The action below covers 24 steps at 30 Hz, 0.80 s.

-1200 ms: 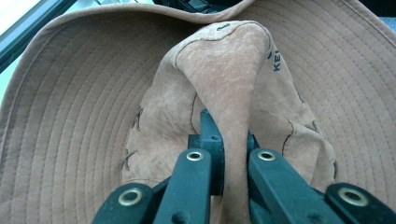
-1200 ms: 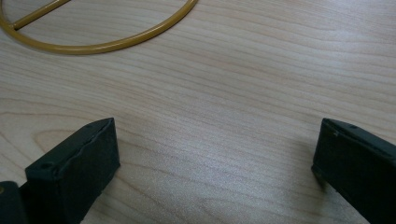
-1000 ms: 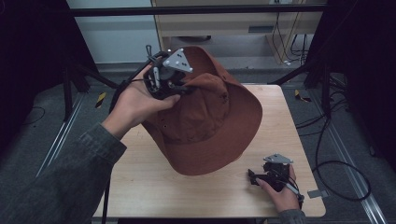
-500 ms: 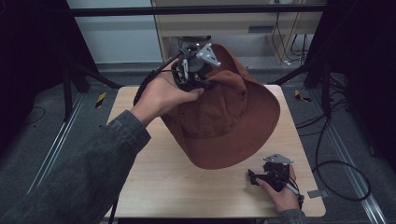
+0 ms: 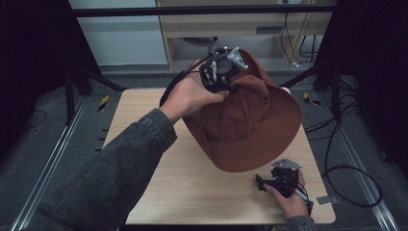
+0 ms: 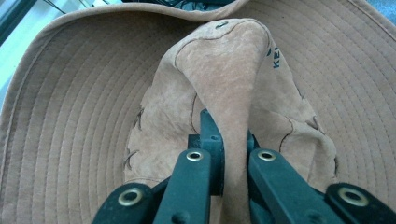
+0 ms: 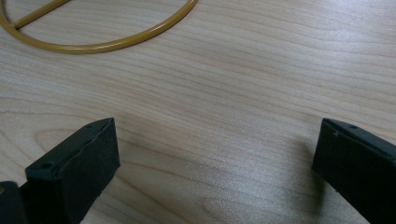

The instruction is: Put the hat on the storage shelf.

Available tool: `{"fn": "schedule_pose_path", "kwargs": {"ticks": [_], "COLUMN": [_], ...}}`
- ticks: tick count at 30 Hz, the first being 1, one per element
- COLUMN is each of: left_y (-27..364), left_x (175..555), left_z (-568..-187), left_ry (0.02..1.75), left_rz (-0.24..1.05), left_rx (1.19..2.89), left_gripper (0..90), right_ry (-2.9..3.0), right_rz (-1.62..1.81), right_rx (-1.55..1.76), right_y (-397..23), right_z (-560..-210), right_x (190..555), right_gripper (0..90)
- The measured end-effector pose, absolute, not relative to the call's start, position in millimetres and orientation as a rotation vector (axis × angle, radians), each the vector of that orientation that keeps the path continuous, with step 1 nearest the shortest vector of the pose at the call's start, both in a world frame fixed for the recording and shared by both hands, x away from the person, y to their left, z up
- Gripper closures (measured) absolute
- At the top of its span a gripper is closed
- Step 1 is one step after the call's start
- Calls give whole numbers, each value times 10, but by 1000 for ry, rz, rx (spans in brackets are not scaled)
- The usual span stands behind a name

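A brown wide-brimmed hat (image 5: 245, 125) hangs above the wooden table (image 5: 144, 125), tilted with its crown up and away from me. My left gripper (image 5: 221, 72) is at the top of the crown, shut on a fold of the fabric. In the left gripper view the jaws (image 6: 229, 140) pinch that suede-like fold of the hat (image 6: 224, 70), and the stitched brim spreads all around. My right gripper (image 5: 265, 183) rests on the table at the front right, below the hat's brim. Its jaws (image 7: 217, 158) stand wide open over bare wood with nothing between them.
A thin yellow hoop (image 7: 116, 42) with a straight bar lies on the table ahead of the right gripper. Black stand legs and cables surround the table on the floor. A low cabinet (image 5: 240, 29) stands behind the table's far edge.
The left hand has carried the hat to the right and toward the table's far side. The right hand and its gripper have stayed where they were.
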State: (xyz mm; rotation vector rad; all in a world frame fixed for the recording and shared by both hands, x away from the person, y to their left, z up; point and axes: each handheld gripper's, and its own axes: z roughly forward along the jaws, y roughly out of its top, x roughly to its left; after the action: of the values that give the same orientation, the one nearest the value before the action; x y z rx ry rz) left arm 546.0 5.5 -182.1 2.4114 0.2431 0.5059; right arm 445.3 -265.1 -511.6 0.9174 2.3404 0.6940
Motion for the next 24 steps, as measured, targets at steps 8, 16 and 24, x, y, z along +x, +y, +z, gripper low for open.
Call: {"fn": "schedule_pose_path", "kwargs": {"ticks": [8, 16, 24], "left_y": [-90, -182, -234], "left_x": [5552, 5667, 5744], "left_z": [-1864, -1965, -2041], "left_ry": [224, 234, 253], "left_rz": [480, 460, 427], "left_rx": [2424, 2439, 2436], "left_gripper": [883, 880, 871], "right_ry": [2349, 2350, 2341], "right_rz": [704, 705, 695], "right_rx": [916, 920, 921], "right_y": [-2653, -2650, -2649], "right_z": [-5113, -5114, -5117], "right_x": [4450, 4447, 4450], "right_gripper": [5, 5, 5]}}
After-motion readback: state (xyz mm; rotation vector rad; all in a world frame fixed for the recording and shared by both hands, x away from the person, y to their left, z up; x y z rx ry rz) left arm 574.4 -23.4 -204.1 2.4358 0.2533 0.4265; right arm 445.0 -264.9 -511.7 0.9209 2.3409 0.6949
